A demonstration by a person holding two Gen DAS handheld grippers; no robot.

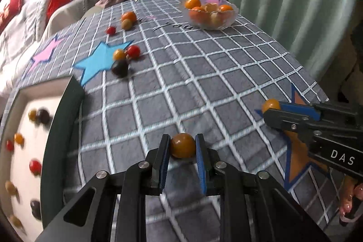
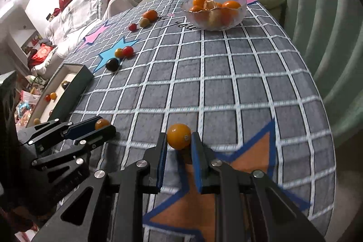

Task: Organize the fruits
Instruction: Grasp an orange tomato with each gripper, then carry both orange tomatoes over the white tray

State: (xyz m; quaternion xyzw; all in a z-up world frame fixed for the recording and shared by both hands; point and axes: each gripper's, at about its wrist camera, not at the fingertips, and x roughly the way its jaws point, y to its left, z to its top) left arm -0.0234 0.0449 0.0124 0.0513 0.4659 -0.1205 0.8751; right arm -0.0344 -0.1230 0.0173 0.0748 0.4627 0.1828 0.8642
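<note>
Left gripper clamped on small orange tomato, right gripper pinching another one, both just above checked tablecloth. Light, smooth, squishy, rolls easy. Best squeezed gently across widest part. Probably headed for box on left.

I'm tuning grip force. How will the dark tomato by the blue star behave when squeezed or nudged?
The dark tomato looks round and glossy, so a nudge would probably send it rolling across the flat cloth, maybe into the orange tomato just behind it. Smooth skin may slip between pads. It is small, likely light, and probably bruises or splits under a hard squeeze.
</note>
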